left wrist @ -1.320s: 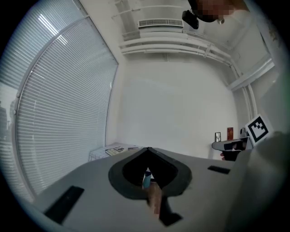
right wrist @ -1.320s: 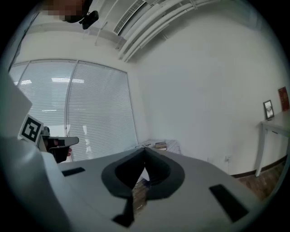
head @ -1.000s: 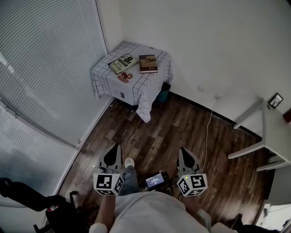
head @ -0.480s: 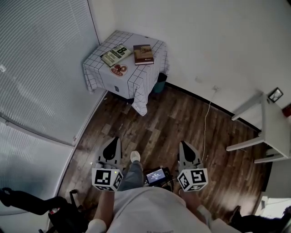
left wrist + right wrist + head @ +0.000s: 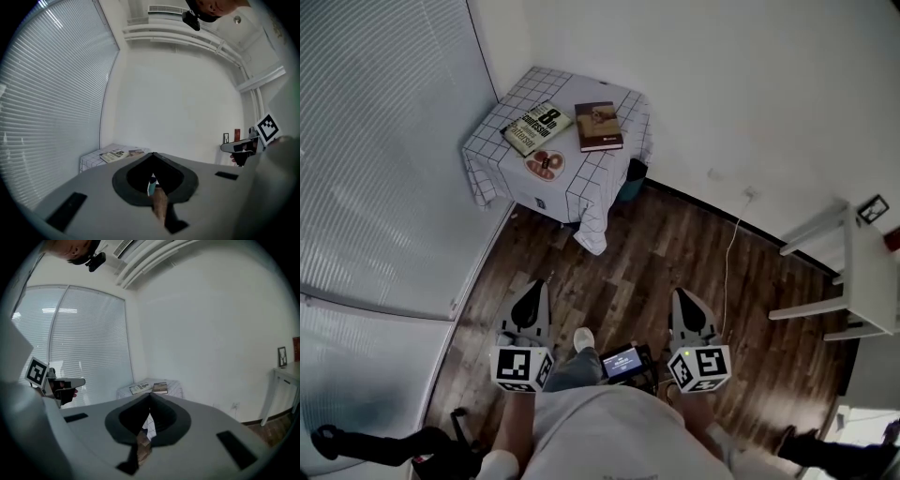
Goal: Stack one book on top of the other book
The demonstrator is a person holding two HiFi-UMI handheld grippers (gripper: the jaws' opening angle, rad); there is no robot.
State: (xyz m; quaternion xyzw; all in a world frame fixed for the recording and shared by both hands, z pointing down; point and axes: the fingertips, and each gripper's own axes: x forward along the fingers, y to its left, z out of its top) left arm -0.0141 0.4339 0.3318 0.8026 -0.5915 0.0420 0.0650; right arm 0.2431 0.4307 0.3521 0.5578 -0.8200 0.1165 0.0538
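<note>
Two books lie side by side on a small table (image 5: 600, 173) draped in a white grid-pattern cloth, in the room's far corner. The pale green book (image 5: 536, 127) with large black lettering is on the left, the brown book (image 5: 599, 127) on the right. Both also show far off in the left gripper view, green book (image 5: 115, 155), and in the right gripper view, brown book (image 5: 160, 388). My left gripper (image 5: 529, 302) and right gripper (image 5: 686, 308) hang over the wooden floor, well short of the table. Both are shut with nothing between their jaws.
A round patterned coaster or dish (image 5: 545, 164) lies on the cloth in front of the books. A teal bin (image 5: 631, 182) stands beside the table. Window blinds (image 5: 384, 159) run along the left, a white desk (image 5: 853, 281) stands at right, and a cable (image 5: 728, 258) crosses the floor.
The table and books have shifted in the head view as the person walks towards them; both grippers travel along with the body, staying shut and empty.
</note>
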